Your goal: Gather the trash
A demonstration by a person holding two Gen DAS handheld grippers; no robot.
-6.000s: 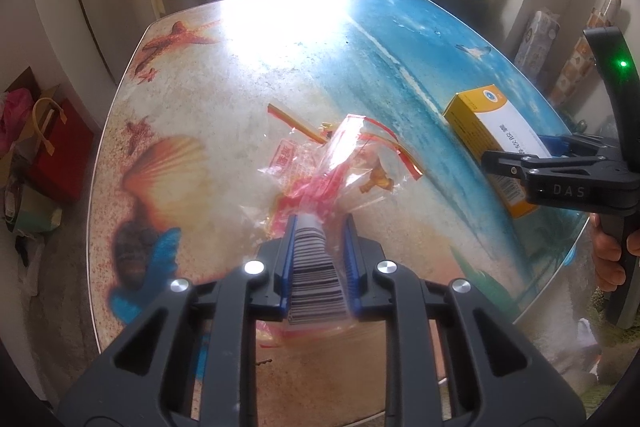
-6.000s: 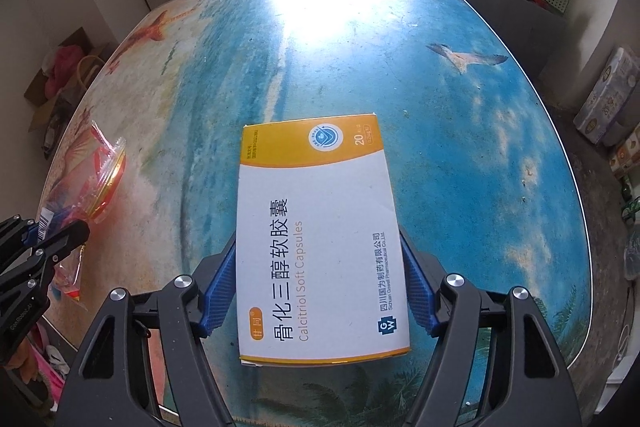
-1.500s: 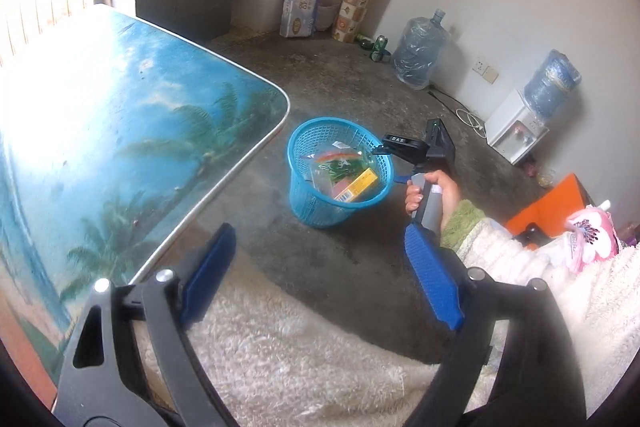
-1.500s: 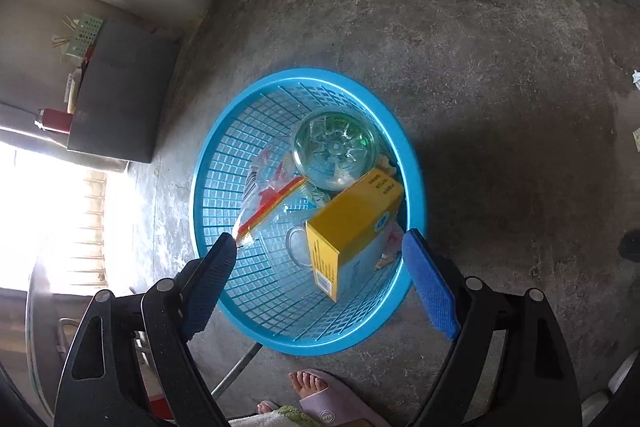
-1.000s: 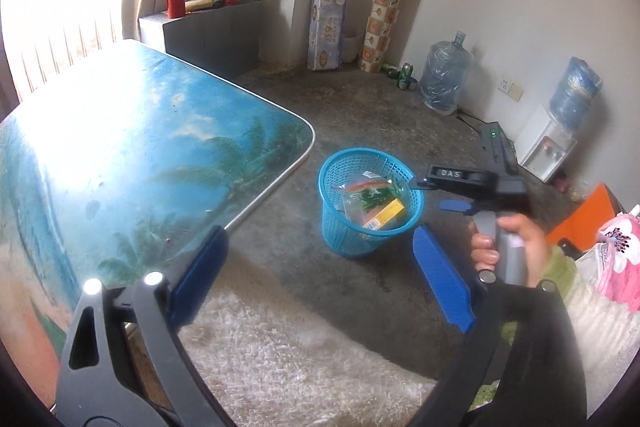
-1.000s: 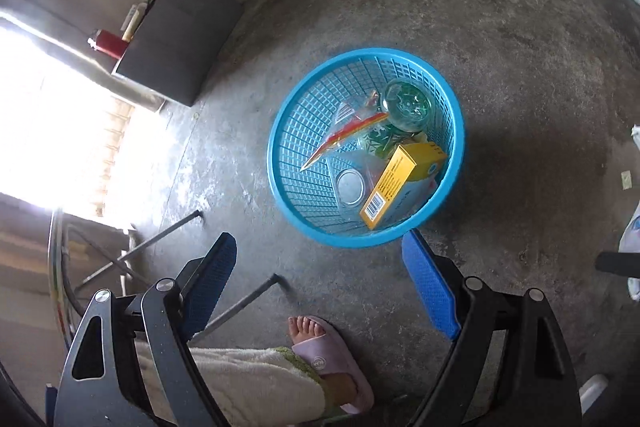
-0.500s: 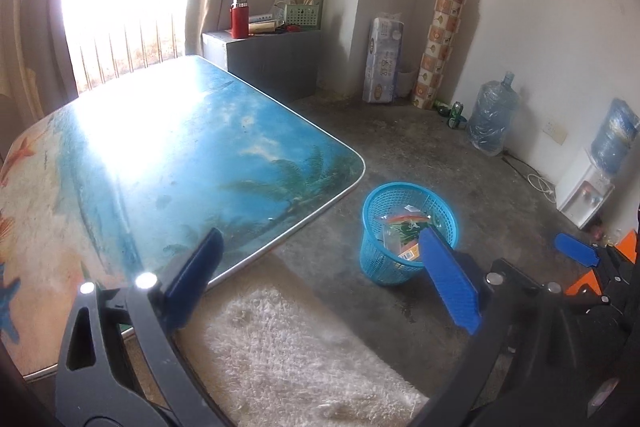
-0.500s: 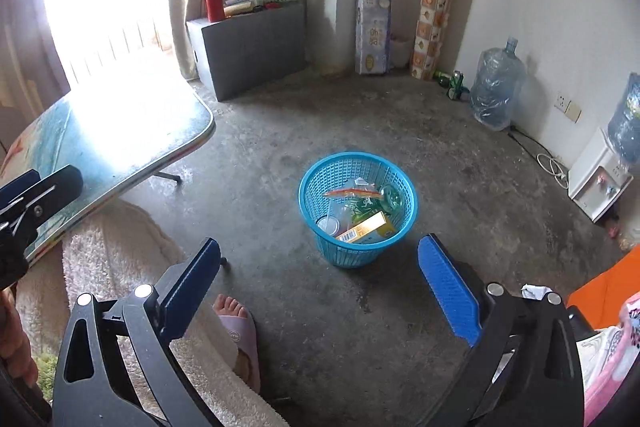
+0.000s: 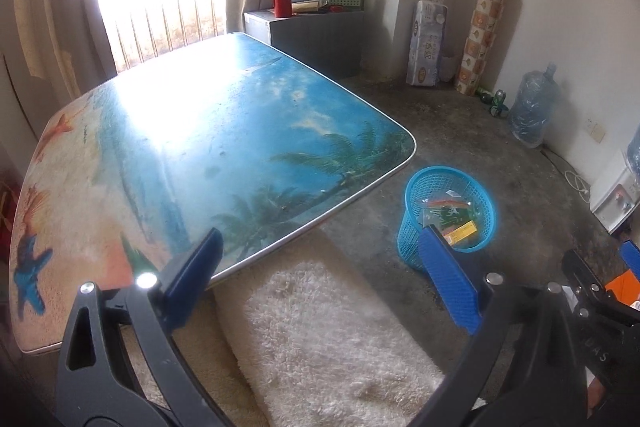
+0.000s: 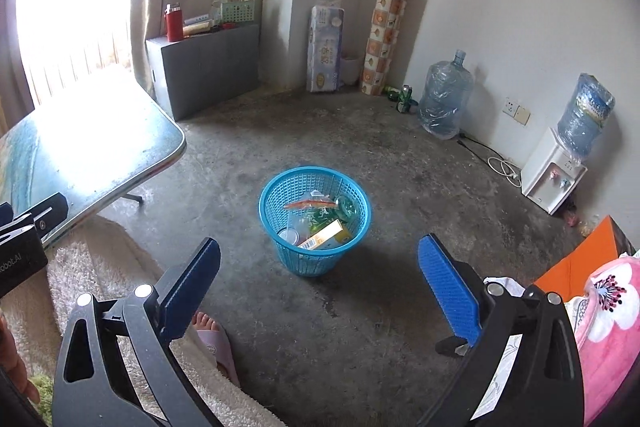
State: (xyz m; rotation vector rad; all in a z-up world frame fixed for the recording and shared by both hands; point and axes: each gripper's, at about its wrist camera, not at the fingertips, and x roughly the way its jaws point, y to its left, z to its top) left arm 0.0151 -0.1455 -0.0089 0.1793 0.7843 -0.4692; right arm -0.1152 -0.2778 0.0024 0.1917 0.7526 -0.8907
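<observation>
Sitting on the floor at twelve o'clock from the spread, empty right gripper (image 10: 318, 281): blue basket (image 10: 280, 223) holding yellow box (image 10: 326, 234); left gripper (image 9: 320, 279) likewise gaping empty.

At the bottom of the frame the right gripper (image 10: 318, 281) shows its blue-padded fingers (image 10: 448, 287) spread wide with nothing between them, and beyond them, at mid-frame, a blue basket (image 10: 276, 217) stands on the concrete floor (image 10: 400, 187). Inside it lie a yellow box (image 10: 326, 234), a clear plastic bag (image 10: 310, 203) and other trash. A corner of the table (image 10: 120, 163) fills the left, and the left gripper (image 10: 24, 227) juts in at the left edge.
</observation>
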